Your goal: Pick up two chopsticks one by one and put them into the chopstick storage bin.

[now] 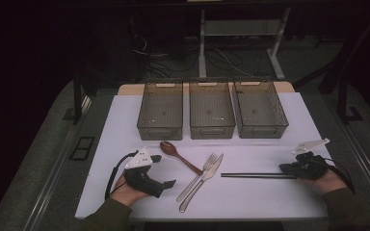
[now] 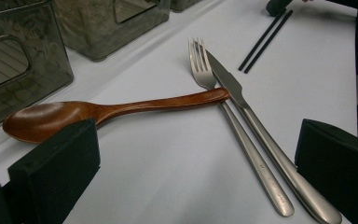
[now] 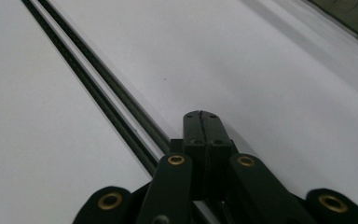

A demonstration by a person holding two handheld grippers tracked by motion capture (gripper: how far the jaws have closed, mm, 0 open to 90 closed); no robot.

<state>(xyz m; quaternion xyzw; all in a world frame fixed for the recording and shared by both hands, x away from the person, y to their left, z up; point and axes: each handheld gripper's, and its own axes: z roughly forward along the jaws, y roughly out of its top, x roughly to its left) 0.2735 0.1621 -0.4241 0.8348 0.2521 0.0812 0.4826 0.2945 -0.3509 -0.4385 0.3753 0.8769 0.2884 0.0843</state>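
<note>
My left gripper [image 1: 165,171] rests on the white mat at the near left, held in a hand, jaws open and empty. In the left gripper view its jaws [image 2: 196,158] stand wide apart. A brown wooden spoon [image 1: 178,155] [image 2: 121,109] lies just beyond them, its handle end touching a steel fork [image 1: 200,175] [image 2: 200,65] and knife [image 1: 216,164] [image 2: 228,79]. My right gripper [image 1: 285,169] [image 3: 201,116] is shut, its tips low over the mat at the right end of two black chopsticks [image 1: 255,175] [image 3: 88,79], which run under its left side.
Three smoky transparent bins [image 1: 160,110] [image 1: 212,111] [image 1: 260,110] stand in a row at the back of the white mat [image 1: 270,144]. Bare mat lies between the cutlery and the bins. The table's near edge is just behind both hands.
</note>
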